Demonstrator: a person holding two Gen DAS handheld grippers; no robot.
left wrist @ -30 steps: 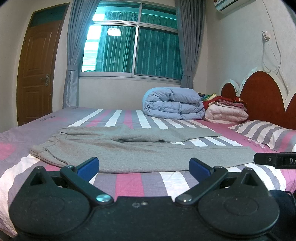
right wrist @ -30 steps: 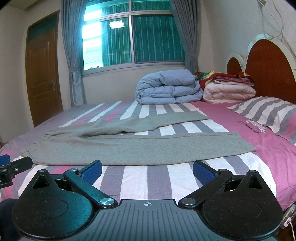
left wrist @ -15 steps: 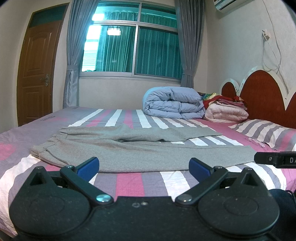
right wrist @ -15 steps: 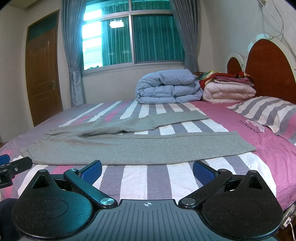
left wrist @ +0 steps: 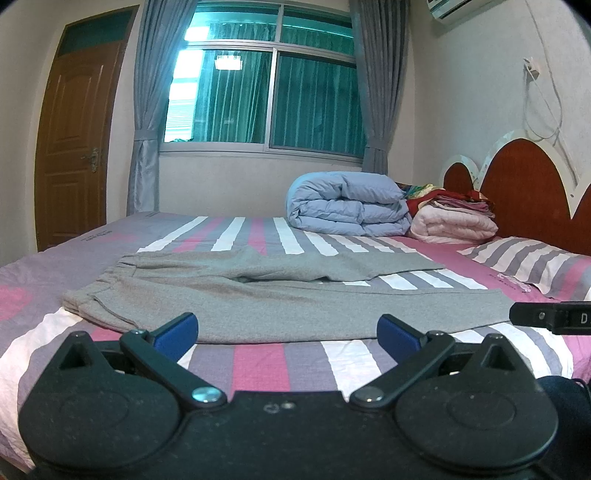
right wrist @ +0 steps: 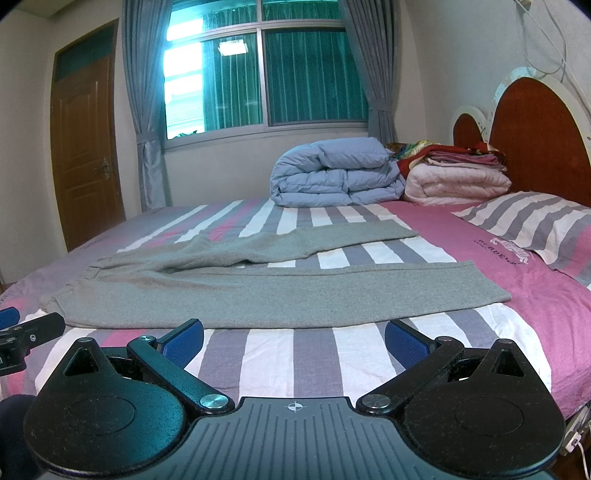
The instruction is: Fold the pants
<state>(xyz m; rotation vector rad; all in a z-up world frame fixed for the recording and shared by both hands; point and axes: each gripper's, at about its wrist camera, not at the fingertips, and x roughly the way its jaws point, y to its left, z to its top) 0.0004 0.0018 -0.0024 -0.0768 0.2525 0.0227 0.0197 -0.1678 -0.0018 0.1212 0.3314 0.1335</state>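
Nothing has shifted — grey pants [left wrist: 280, 306] lie crosswise, waistband left, cuffs right; left gripper [left wrist: 288, 330] and right gripper [right wrist: 293, 338] both spread, empty.

Premises: a home bedroom. A bed [left wrist: 258, 369] with pink, grey and white striped sheet fills the room, backed by a scalloped wooden headboard [left wrist: 524, 184]. A folded blue duvet [left wrist: 347, 210], stacked blankets [left wrist: 454, 221] and a striped pillow [right wrist: 535, 225] lie at its head. Curtained window [left wrist: 273, 99], wooden door [left wrist: 74, 147], wall air conditioner [left wrist: 448, 7].
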